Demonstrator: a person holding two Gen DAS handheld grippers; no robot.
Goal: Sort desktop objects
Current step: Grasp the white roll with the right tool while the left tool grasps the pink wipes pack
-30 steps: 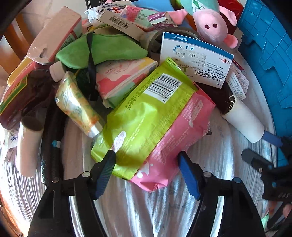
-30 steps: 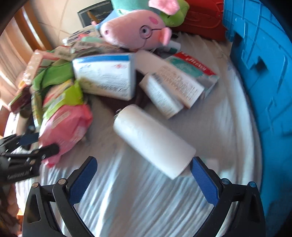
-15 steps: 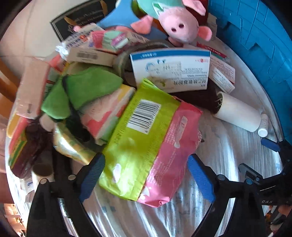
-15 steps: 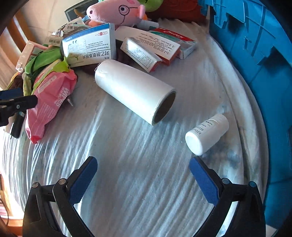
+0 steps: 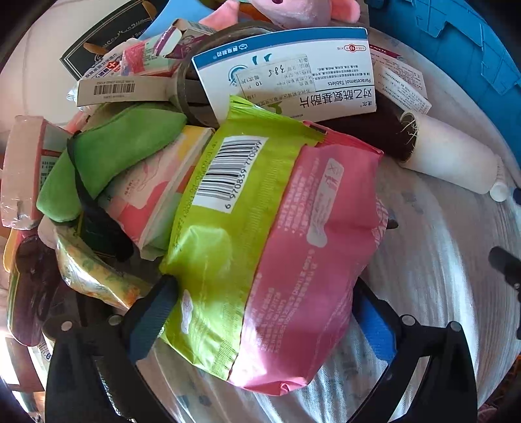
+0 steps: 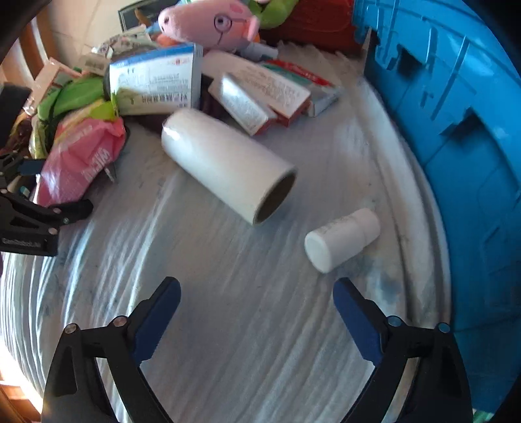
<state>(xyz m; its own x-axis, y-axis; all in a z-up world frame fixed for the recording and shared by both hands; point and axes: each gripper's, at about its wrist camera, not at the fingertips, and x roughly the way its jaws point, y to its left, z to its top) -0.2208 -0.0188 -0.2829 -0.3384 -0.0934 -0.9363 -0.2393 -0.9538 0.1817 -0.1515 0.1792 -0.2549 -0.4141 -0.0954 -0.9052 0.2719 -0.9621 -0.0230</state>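
Observation:
A green and pink soft pack (image 5: pixel 260 247) lies at the front of a heap of desktop objects. My left gripper (image 5: pixel 263 320) is open, its jaws standing either side of the pack's near end without squeezing it. The pack also shows in the right wrist view (image 6: pixel 78 159). My right gripper (image 6: pixel 257 312) is open and empty above the striped cloth. A white roll (image 6: pixel 228 169) and a small white pill bottle (image 6: pixel 342 240) lie just ahead of it.
A blue plastic crate (image 6: pixel 456 130) stands along the right. The heap holds a white and blue medicine box (image 5: pixel 286 71), a green pouch (image 5: pixel 110 156), more boxes (image 6: pixel 260 94) and a pink pig plush (image 6: pixel 208 22). The left gripper shows at the left edge (image 6: pixel 32 221).
My left gripper has moved forward so the green and pink pack now lies between its jaws. My right gripper has drawn back from the white roll, and the pill bottle came into view.

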